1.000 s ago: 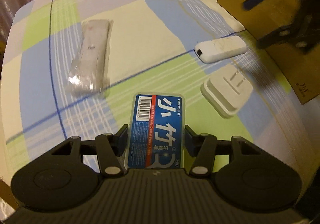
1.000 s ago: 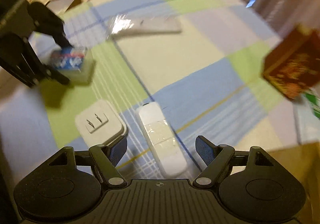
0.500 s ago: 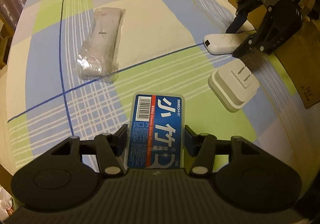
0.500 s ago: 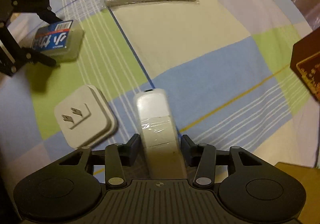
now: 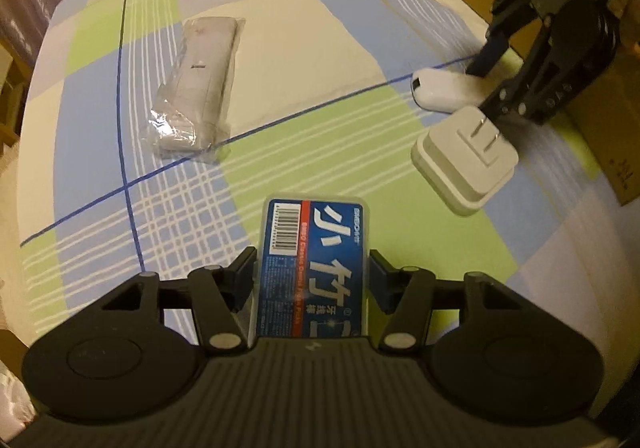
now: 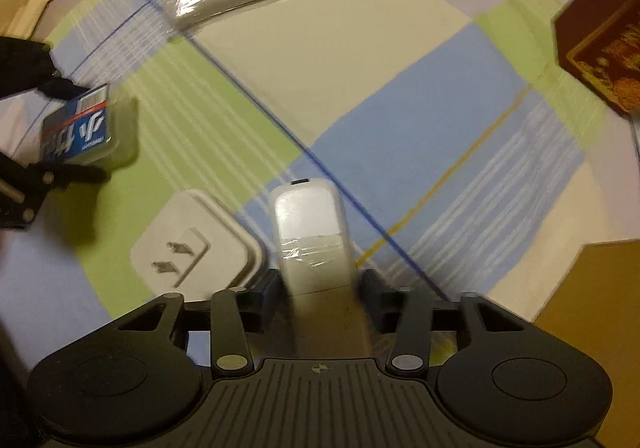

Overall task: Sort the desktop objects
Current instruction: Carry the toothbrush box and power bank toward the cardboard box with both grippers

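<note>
White stick device [image 6: 316, 236]: lies flat on the checked cloth of the bench [image 6: 400, 87], a band of clear tape across its middle; its near half runs in between the pads of the right claw [image 6: 320, 288].
Long axis: straight away from the right claw, in line with its pointing direction, so the pads bear on the two long flanks.
Right claw state: pinched onto the stick device, pads against both sides; claw points almost straight down at the bench.
Blue-label floss box [image 5: 312, 272]: clamped across its narrow width in the left claw [image 5: 312, 280], jaws just now easing inward on it; the box runs forward from that claw, barcode end farthest out.
Nearer hand: the right, plainly; from the left claw the stick device [image 5: 440, 91] lies well off, ahead and to the right.
Plug adapter [image 6: 196, 244]: just beside the stick device on the right claw's left, prongs up, almost touching the left pad; likely snag if the lift drifts sideways.
Wrapped remote [image 5: 196, 87]: well apart, ahead-left of the left claw.
Cardboard box [image 5: 600, 119]: right of both claws; probable drop place, judged only.
Next move, judged: lift straight up, clear of the adapter.
</note>
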### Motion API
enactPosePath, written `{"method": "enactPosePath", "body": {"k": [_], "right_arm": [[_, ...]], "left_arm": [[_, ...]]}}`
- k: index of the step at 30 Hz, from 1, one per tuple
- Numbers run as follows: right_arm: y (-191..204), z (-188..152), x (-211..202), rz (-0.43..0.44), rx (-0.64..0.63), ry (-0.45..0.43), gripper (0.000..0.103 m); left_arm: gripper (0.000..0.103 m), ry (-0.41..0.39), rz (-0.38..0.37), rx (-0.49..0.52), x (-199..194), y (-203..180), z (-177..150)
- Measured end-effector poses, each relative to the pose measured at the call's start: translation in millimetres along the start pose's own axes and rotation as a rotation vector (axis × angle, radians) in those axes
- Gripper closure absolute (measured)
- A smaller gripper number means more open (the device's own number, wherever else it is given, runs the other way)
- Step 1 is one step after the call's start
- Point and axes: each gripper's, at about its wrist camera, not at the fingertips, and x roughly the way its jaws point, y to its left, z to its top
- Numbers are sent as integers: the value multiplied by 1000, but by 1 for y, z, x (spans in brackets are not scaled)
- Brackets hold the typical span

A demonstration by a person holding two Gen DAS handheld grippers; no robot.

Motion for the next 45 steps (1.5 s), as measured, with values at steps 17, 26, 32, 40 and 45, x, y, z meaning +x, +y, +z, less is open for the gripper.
{"method": "enactPosePath", "body": {"k": [17, 26, 32, 40, 45], "right_arm": [[7, -54, -74, 98, 258, -226, 66], [34, -65, -38, -3, 171, -22, 65], [38, -54, -19, -52, 169, -2, 65], [27, -56, -9, -29, 236, -68, 64], [38, -68, -14, 4, 235, -87, 64]], "left_arm": [[51, -138, 12, -37, -56, -22, 28], [51, -126, 15, -66, -59, -44, 14], [51, -108, 9, -110, -59, -41, -6], [51, -112, 4, -133, -63, -34, -17], [51, -110, 2, -129, -63, -33, -17]]}}
